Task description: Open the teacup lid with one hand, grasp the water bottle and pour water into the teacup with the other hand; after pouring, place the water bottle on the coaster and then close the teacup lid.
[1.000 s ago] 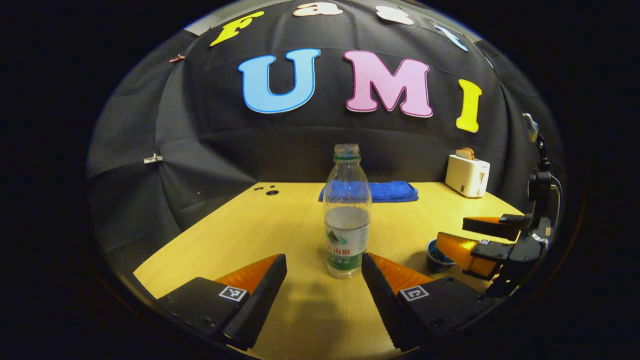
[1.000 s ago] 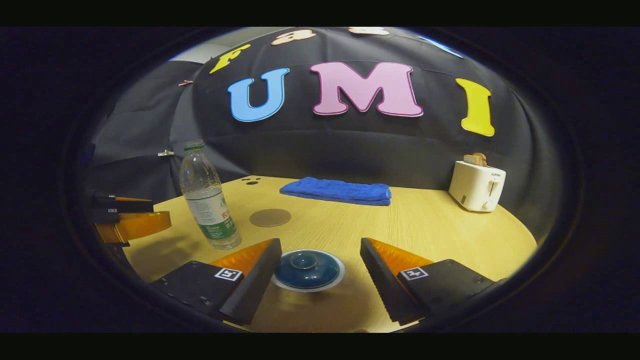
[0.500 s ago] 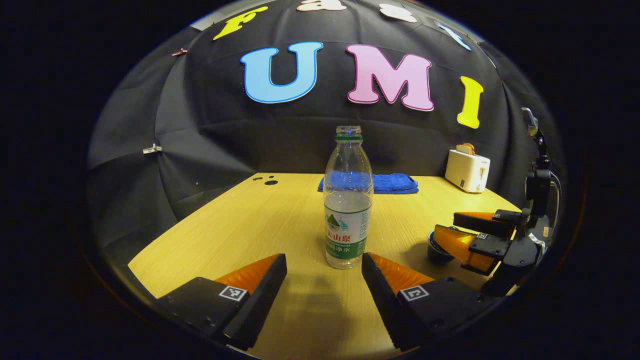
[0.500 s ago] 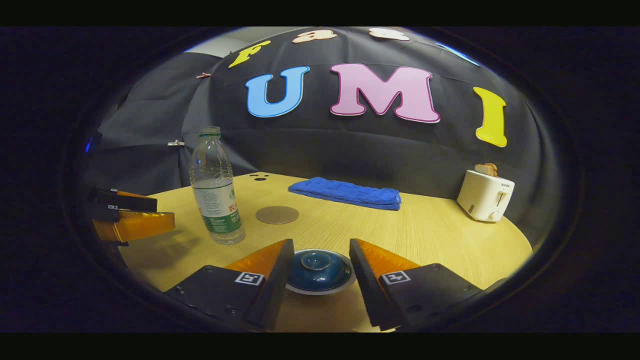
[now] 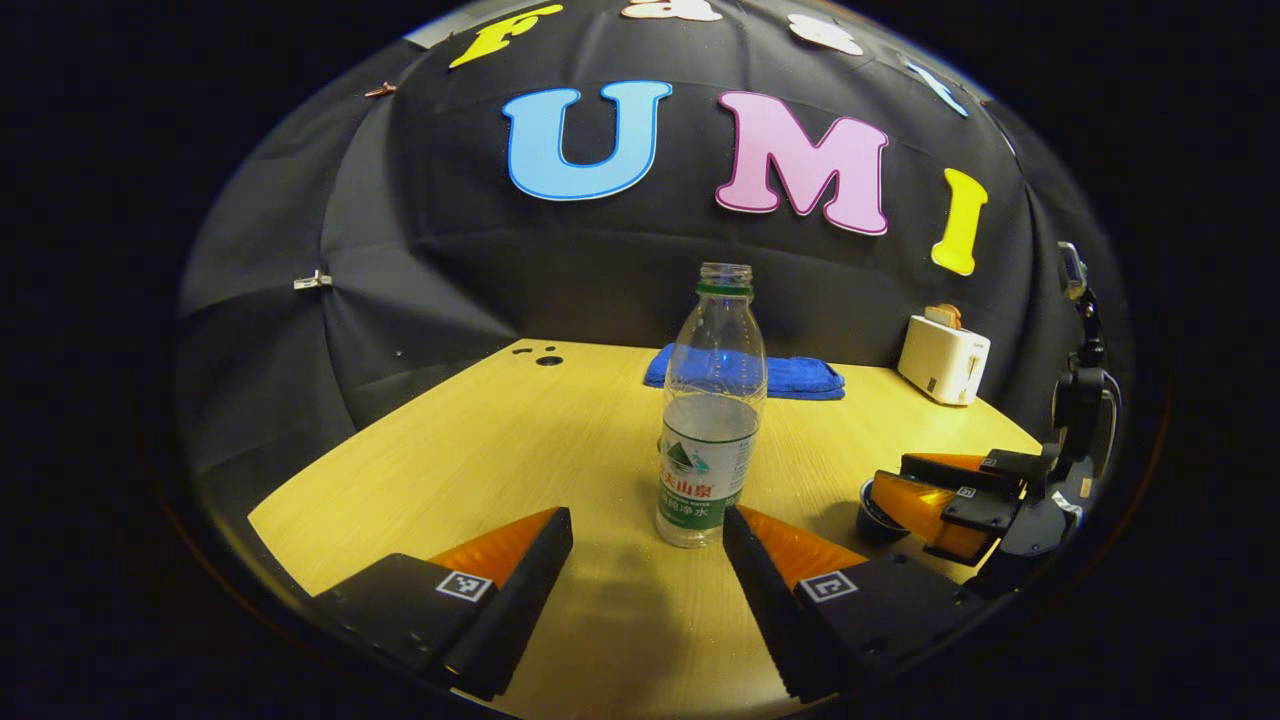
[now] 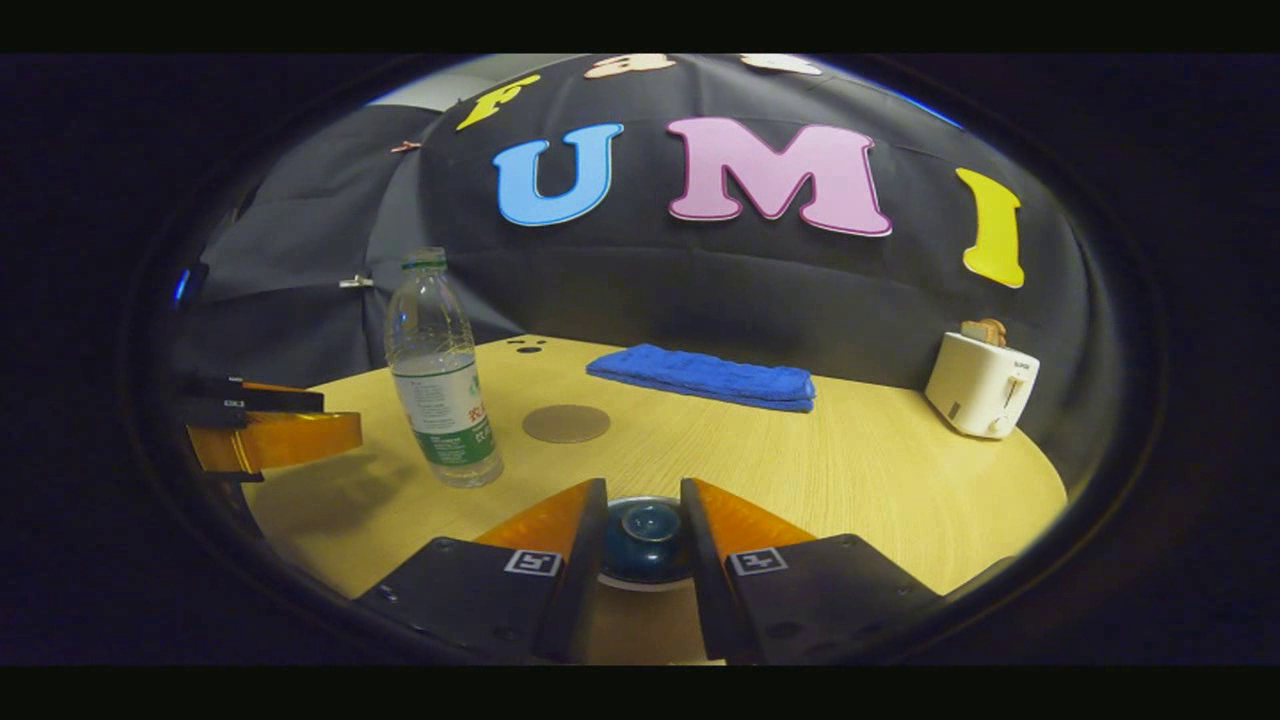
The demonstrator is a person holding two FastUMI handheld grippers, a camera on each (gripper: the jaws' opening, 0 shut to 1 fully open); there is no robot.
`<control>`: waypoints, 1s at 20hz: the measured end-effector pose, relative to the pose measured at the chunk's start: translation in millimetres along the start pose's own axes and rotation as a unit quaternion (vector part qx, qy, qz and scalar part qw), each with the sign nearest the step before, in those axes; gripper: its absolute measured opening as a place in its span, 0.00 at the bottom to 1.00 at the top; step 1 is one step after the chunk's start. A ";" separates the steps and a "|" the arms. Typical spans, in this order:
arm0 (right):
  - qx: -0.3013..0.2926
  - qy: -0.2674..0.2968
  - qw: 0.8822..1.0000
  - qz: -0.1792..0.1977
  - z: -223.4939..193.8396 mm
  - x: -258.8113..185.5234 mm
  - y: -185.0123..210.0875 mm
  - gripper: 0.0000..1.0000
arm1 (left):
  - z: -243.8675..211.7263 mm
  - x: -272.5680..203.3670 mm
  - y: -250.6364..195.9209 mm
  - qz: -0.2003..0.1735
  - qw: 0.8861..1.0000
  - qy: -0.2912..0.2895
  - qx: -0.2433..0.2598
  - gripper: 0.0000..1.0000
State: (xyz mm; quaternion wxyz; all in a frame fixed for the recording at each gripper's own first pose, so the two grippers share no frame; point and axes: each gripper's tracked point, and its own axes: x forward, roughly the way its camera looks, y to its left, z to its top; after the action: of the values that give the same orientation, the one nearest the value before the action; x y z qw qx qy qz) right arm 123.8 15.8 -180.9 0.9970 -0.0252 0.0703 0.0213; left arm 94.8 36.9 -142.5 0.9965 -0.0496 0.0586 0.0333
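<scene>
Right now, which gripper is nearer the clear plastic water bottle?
Left. The left gripper has its open fingers just short of the clear plastic water bottle; the right gripper sits off to the side, around the blue teacup lid.

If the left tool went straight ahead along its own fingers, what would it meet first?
Probably the water bottle, upright just ahead of the open left tool, slightly nearer one finger. The blue towel lies farther back.
</scene>
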 end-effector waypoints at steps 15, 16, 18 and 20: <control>0.012 0.013 1.000 0.024 27.8 0.0 3.7 0.24 | 8.5 16.4 -17.8 -0.059 0.998 -0.005 0.015 0.95; 0.013 0.010 1.000 0.024 32.5 -1.3 1.7 0.24 | 8.8 21.6 -20.3 -0.064 0.998 -0.006 0.017 0.95; 0.014 0.004 1.000 0.021 41.0 -5.3 -4.5 0.29 | 14.4 33.0 -23.7 -0.072 0.997 -0.013 0.017 0.95; 0.015 0.002 1.000 0.017 45.7 -8.4 -12.4 0.28 | 16.5 46.3 -31.4 -0.093 0.996 -0.015 0.008 0.95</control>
State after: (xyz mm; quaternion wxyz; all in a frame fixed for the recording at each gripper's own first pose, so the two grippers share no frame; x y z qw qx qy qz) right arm 122.4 5.5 -133.9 0.9966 -0.0089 0.0729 0.0373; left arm 144.8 10.2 -128.7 0.9964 -0.0466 0.0390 -0.0592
